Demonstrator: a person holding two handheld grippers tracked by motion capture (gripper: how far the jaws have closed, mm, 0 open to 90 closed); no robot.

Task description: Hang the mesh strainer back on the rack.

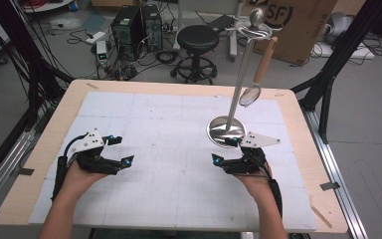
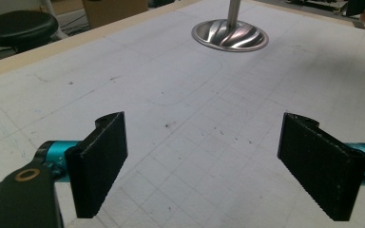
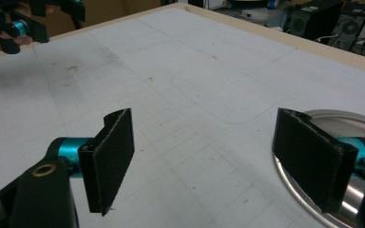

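Seen from the high view, the left gripper (image 1: 121, 150) sits over the near left part of the white gridded mat (image 1: 169, 129), held in the person's left hand (image 1: 77, 179), with its jaws spread wide and nothing between them. The right gripper (image 1: 225, 150) is over the near right part of the mat in the right hand (image 1: 253, 181), jaws likewise wide apart and empty, and its far jaw lies just beside the round metal base (image 1: 218, 130) of the utensil stand (image 1: 238, 84). That stand rises at the right of the mat, tilted in this view, and a strainer (image 1: 258, 74) with a wooden handle hangs from a hook at its top. Beyond the far edge of the table (image 1: 179, 88) a black stool (image 1: 198, 42) stands on the floor.

From the left gripper view, the two black ribbed jaws stand far apart over bare mat, holding nothing, and the base (image 2: 230, 35) of the stand lies well ahead at the far side.

From the right gripper view, the jaws again stand wide open and empty; the base (image 3: 351, 121) shows right behind the right-hand jaw, and the left gripper (image 3: 24, 23) appears far off at the upper left
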